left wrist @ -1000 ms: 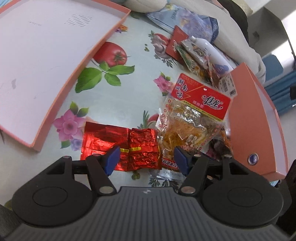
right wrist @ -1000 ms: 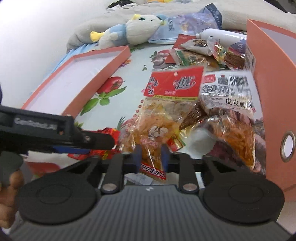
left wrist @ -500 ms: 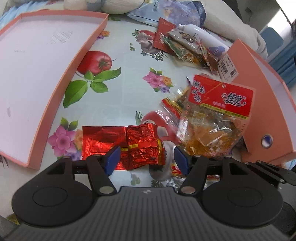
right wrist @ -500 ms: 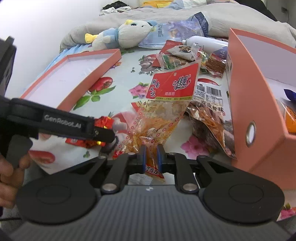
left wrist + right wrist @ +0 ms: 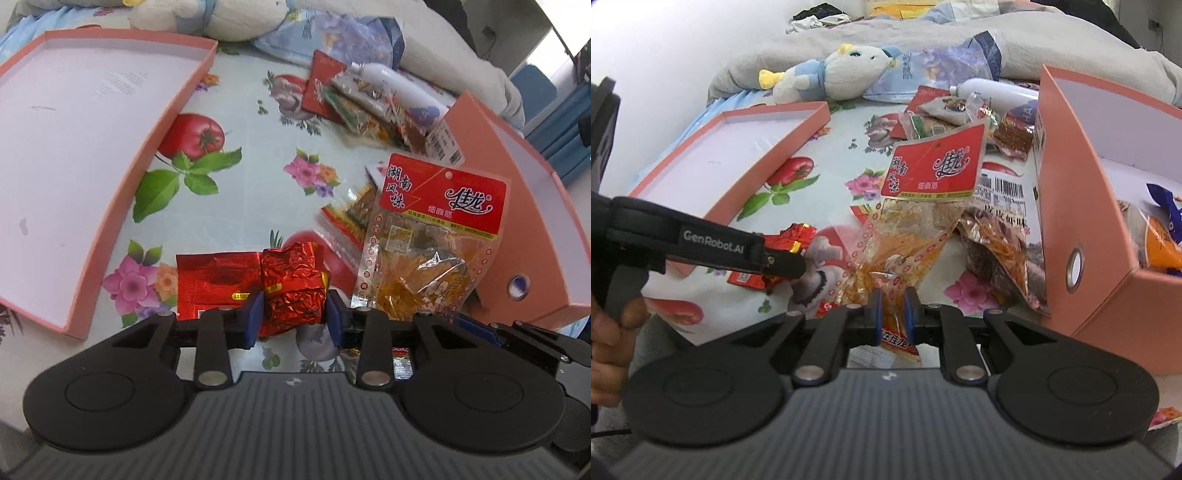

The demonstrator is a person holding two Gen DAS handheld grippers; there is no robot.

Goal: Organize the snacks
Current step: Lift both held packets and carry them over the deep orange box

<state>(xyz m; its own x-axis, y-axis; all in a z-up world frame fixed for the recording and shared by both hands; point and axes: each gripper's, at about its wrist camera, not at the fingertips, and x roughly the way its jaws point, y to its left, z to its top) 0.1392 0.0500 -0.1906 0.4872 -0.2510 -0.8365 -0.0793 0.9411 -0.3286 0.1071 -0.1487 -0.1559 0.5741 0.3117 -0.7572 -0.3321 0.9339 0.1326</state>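
My left gripper is shut on a crumpled red foil packet, which lies partly on a flat red foil packet on the flowered cloth. The left gripper also shows in the right wrist view. My right gripper is shut on the bottom edge of a clear snack bag with a red header and holds it up, tilted. That bag shows in the left wrist view. The orange box stands to the right.
An open orange tray lies at the left. Several snack packets and a white bottle lie at the back. A plush toy and bedding sit behind. Snacks lie inside the orange box. Another bag lies beside it.
My left fingers have closed from wide open onto the crumpled foil packet. My right gripper has lifted the red-header bag and carried it toward the orange box.
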